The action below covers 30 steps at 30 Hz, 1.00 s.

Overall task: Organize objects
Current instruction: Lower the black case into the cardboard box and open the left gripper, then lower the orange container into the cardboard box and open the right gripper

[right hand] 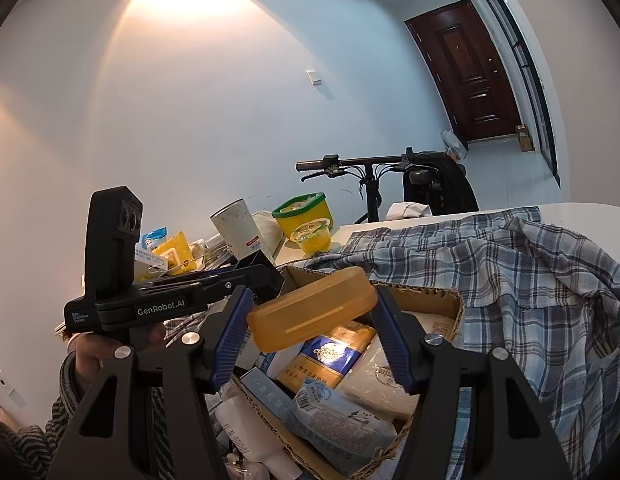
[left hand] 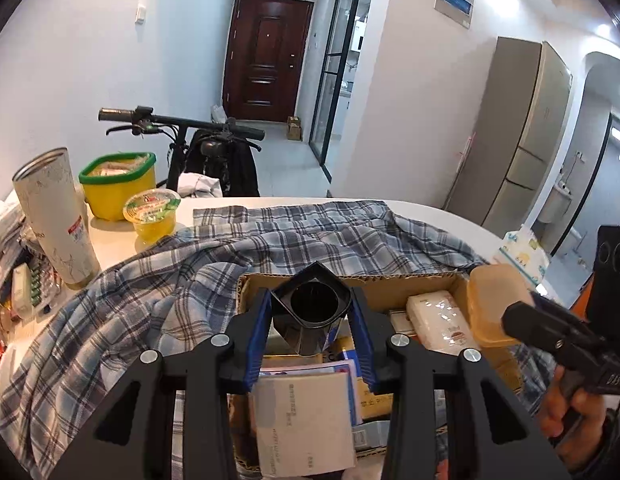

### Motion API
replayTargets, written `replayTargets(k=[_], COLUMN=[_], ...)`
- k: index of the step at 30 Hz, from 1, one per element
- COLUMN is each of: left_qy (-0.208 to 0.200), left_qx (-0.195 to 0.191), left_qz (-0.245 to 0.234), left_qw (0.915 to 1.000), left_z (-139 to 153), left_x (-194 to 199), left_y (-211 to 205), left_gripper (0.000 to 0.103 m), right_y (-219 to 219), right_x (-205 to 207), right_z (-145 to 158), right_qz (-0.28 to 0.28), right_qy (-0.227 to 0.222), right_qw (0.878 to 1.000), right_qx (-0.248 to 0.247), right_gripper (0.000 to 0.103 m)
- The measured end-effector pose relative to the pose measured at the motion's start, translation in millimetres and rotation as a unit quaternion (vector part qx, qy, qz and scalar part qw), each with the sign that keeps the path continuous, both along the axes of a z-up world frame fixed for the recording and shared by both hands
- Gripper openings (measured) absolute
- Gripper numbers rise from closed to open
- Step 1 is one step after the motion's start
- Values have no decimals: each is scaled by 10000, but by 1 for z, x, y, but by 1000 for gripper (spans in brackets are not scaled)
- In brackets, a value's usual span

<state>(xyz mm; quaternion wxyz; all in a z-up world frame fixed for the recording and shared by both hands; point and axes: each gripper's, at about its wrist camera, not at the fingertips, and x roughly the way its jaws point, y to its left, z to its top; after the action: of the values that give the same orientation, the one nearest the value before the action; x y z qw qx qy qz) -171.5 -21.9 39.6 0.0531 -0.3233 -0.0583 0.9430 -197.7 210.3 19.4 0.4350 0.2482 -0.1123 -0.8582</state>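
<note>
At the far left of the white counter (left hand: pixel 121 240) stood a tall white marbled tumbler (left hand: pixel 55 216) beside a heap of small packets, and next to it sat a yellow tub with a green rim (left hand: pixel 117 184) with a clear cup of yellow jelly (left hand: pixel 154 216) just in front of it. A blue-and-white plaid shirt (left hand: pixel 157 280) lay rumpled across the middle of the counter, draped around and behind an open brown cardboard box (left hand: pixel 390 284) crowded with packets and small cartons. The left gripper (left hand: pixel 310 312) hovered over the near left part of that box, its blue-padded jaws closed narrowly on a black square-rimmed plastic holder with a round opening (left hand: pixel 314 300), held tilted above the contents. Below it in the box lay a pale paper packet (left hand: pixel 305 420) and, further right, a white wrapped pack (left hand: pixel 438 320). To the right, the right gripper (right hand: pixel 310 320) held a translucent amber oval plastic case (right hand: pixel 314 312) between its jaws, which stood fairly wide and pressed on the case's two ends; the case hung tilted over the box, above a gold-and-blue carton (right hand: pixel 330 356) and a pale blue printed pouch (right hand: pixel 342 420). In the right wrist view the left gripper appeared at the left edge, side-on, with the person's hand (right hand: pixel 93 356) wrapped on its grip. Behind the counter a black bicycle handlebar (left hand: pixel 181 122) stood against the wall.
</note>
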Motion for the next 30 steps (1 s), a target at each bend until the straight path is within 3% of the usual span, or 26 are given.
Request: replayTargets(k=[9, 13, 14, 15, 17, 23, 28, 30], left_qy=[-34, -23, -15, -7, 78, 235, 340, 534], left_qx=[-95, 78, 78, 88, 149, 280, 98, 22], left_qz=[105, 8, 19, 19, 65, 30, 17, 34], left_qw=[9999, 10000, 10000, 10000, 9998, 9993, 9994, 9986], left_z=[-9, -13, -12, -12, -10, -5, -1, 5], left_x=[0, 3, 4, 4, 6, 13, 22, 29], left_y=[-7, -11, -11, -12, -14, -17, -12, -11], left_gripper=[41, 41, 45, 60, 76, 77, 78, 88], right_y=[1, 2, 2, 2, 2, 3, 2, 3], right_x=[-3, -2, -3, -3, -4, -3, -1, -1], right_z=[-2, -2, -2, -2, -2, -3, -5, -5], right_qz=[-22, -22, -23, -18, -21, -21, -33, -38], right_qy=[-39, -43, -41, -44, -51, -47, 1, 4], right_qw=[10000, 10000, 10000, 10000, 10000, 10000, 10000, 10000], right_qx=[-8, -7, -7, -4, -5, 2, 51, 49], right_gripper=[61, 61, 61, 61, 61, 61, 61, 61])
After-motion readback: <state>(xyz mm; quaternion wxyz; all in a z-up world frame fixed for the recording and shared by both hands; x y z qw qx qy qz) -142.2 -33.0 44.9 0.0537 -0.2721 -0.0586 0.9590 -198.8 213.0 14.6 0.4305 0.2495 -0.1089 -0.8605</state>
